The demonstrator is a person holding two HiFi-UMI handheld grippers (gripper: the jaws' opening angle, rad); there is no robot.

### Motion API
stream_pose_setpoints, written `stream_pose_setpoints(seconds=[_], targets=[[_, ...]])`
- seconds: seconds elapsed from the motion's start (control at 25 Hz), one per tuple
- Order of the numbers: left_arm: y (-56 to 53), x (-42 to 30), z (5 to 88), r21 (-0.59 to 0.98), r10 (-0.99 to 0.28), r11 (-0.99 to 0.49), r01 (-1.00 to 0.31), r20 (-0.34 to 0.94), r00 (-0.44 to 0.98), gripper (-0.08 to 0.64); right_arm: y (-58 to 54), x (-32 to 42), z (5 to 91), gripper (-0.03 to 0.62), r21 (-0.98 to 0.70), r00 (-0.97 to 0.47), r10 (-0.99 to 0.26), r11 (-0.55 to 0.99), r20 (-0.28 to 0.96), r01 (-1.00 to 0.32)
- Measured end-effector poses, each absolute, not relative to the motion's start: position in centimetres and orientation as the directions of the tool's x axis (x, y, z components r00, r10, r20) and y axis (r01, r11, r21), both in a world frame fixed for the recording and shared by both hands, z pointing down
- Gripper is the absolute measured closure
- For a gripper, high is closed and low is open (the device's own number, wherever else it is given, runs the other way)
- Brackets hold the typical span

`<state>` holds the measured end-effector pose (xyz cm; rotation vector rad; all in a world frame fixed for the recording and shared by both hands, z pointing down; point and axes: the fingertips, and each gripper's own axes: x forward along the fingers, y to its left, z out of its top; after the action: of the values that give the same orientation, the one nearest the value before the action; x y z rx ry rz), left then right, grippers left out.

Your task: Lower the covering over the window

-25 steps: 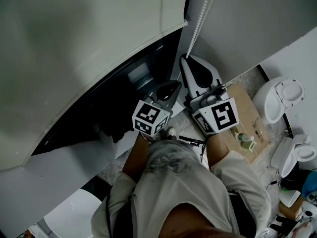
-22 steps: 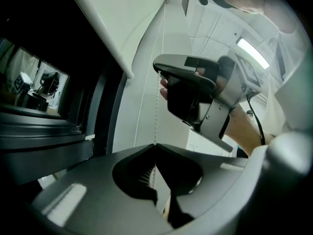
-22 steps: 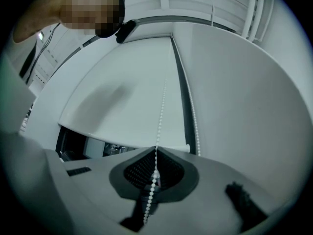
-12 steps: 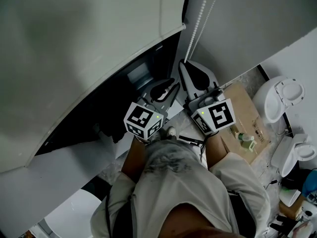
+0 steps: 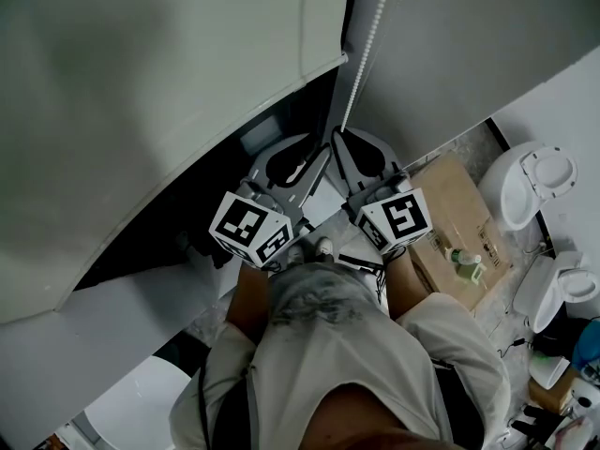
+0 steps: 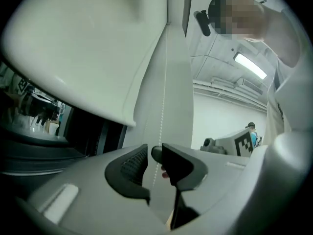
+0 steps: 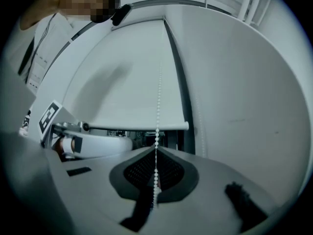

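The white roller blind (image 5: 159, 92) hangs over the dark window, its bottom bar (image 7: 137, 127) slanting across the head view. A white bead chain (image 5: 367, 45) runs down beside it. My right gripper (image 5: 349, 153) is shut on the bead chain (image 7: 158, 102), which passes straight between its pads. My left gripper (image 5: 302, 165) sits just left of the right one and slightly lower. Its jaws are opening. The chain (image 6: 162, 106) runs through the gap between its pads without being pressed.
The uncovered window opening (image 5: 234, 186) is dark below the blind. A cardboard box (image 5: 459, 218) with a green bottle (image 5: 466, 265) lies on the floor to the right. White ceramic fixtures (image 5: 534, 186) stand at the far right. A plain grey wall rises behind the chain.
The left jaws have parted and let go of the chain. Both grippers have shifted down and left in the head view, the right one still holding the chain. The blind's edge sits slightly lower.
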<state>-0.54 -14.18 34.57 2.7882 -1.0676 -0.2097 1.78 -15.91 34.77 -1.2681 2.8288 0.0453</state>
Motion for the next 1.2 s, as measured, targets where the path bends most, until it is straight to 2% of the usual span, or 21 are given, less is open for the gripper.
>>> stream_pose_setpoints(seconds=[0.4, 0.76, 0.8, 0.88, 1.2], targets=[[-15.4, 0.2, 30.4, 0.126, -0.668, -0.744, -0.656, -0.139, 0.731, 0.449, -15.3, 1.5, 38.0, 0.574, -0.025, -0.673, -0.739, 0.673, 0.022, -0.739], [-15.9, 2.1, 27.7, 0.074, -0.636, -0.769, -0.635, -0.175, 0.751, 0.439, -14.7, 0.9, 38.6, 0.574, -0.034, -0.68, -0.733, 0.679, 0.027, -0.733], [-15.9, 2.4, 27.6, 0.065, -0.637, -0.768, -0.637, -0.173, 0.751, 0.455, -14.6, 0.9, 38.6, 0.574, -0.035, -0.68, -0.732, 0.679, 0.03, -0.733], [-15.9, 2.6, 27.6, 0.052, -0.643, -0.763, -0.645, -0.172, 0.746, 0.54, -14.5, 0.8, 38.8, 0.574, -0.039, -0.678, -0.733, 0.677, 0.049, -0.735], [-15.5, 2.5, 27.5, 0.041, -0.659, -0.745, -0.666, -0.207, 0.723, 0.545, -14.2, 1.5, 38.4, 0.572, -0.008, -0.664, -0.747, 0.664, 0.035, -0.748]])
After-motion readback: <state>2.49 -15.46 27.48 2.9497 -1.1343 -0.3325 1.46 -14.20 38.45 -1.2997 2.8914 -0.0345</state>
